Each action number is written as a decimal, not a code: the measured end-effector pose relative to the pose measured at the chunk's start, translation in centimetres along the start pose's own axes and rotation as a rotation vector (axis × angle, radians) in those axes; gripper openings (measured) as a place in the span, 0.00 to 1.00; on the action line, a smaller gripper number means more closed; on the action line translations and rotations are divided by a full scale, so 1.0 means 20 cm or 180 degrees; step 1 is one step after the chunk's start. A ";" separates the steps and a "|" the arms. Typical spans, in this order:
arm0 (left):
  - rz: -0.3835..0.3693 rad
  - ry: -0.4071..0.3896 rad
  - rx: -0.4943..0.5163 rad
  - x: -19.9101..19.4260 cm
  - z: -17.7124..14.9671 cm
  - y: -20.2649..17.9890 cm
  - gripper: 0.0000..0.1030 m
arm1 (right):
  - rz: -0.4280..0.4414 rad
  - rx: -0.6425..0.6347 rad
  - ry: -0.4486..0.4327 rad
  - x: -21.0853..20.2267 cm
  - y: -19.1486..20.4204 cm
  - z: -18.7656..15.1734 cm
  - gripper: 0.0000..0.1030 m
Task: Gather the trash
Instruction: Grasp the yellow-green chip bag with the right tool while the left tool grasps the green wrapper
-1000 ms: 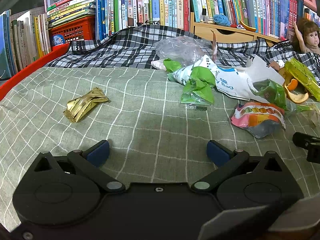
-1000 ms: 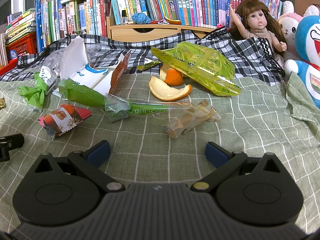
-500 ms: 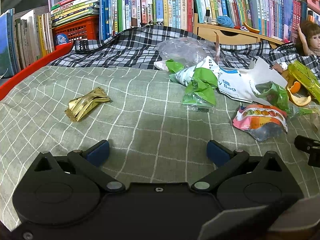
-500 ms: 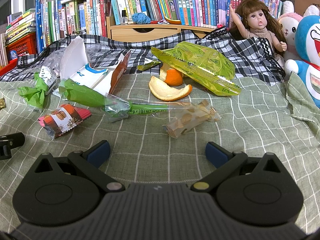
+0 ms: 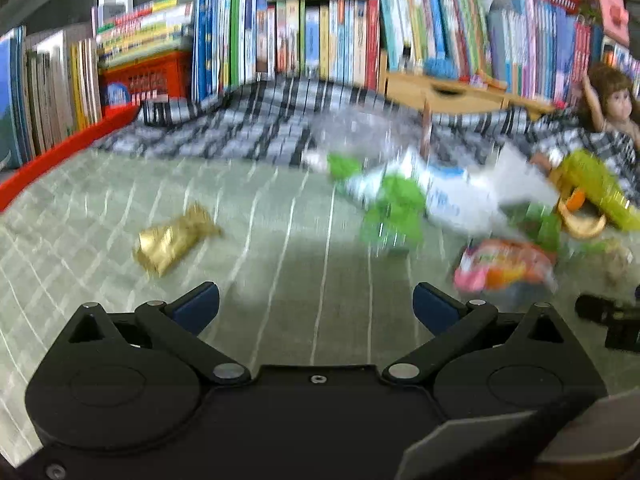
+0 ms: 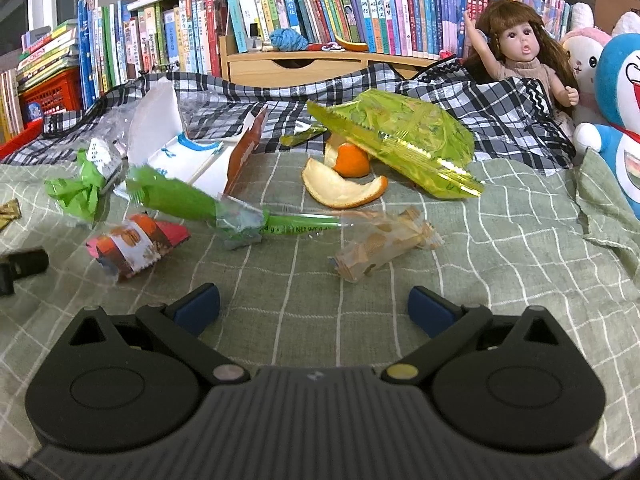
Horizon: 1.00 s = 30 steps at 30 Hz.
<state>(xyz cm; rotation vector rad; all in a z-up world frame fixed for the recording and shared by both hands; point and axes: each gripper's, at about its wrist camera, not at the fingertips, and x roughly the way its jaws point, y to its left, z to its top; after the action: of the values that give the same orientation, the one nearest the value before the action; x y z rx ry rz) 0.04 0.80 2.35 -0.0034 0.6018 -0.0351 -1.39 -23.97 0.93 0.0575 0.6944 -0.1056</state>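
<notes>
Trash lies scattered on a green checked cloth (image 6: 500,248). The left wrist view is blurred; it shows a gold wrapper (image 5: 172,240) to the front left, green crumpled plastic (image 5: 394,208), a white bag (image 5: 452,196) and a pink snack packet (image 5: 504,268). My left gripper (image 5: 316,308) is open and empty above the cloth. From the right wrist I see a clear biscuit wrapper (image 6: 384,244), orange peel (image 6: 344,188), a yellow-green bag (image 6: 400,136), a green sleeve wrapper (image 6: 188,204) and the pink packet (image 6: 136,244). My right gripper (image 6: 314,308) is open, just short of the biscuit wrapper.
Rows of books (image 6: 280,20) and a wooden drawer box (image 6: 312,66) line the back. A black checked blanket (image 6: 500,120), a doll (image 6: 524,56) and plush toys (image 6: 616,120) sit at the right. A red basket (image 5: 140,78) and red rim (image 5: 60,156) are at the left.
The left gripper's view has shifted right and gone blurred, so it is moving; the trash now sits further right and lower. The right gripper has hardly moved.
</notes>
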 end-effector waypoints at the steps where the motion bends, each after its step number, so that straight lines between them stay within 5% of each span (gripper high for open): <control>1: -0.0024 -0.0066 0.0016 -0.02 0.03 0.00 1.00 | 0.0015 -0.0015 -0.0063 -0.03 0.00 0.01 1.00; 10: -0.0063 -0.0091 -0.0003 0.00 0.29 0.02 1.00 | -0.0224 -0.0138 -0.0564 -0.11 -0.10 0.28 1.00; 18: -0.0042 0.0187 -0.0023 0.24 0.38 -0.03 1.00 | -0.0125 0.0120 -0.0542 0.13 -0.27 0.48 1.00; 30: -0.0054 0.0428 0.0100 0.40 0.28 -0.10 1.00 | -0.0143 0.0151 -0.0226 0.38 -0.27 0.42 0.91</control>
<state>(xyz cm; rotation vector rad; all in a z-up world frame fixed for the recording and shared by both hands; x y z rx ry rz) 9.72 -1.47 2.51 0.0243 0.7354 -0.0617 9.14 -30.63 2.35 0.0833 0.6224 -0.1665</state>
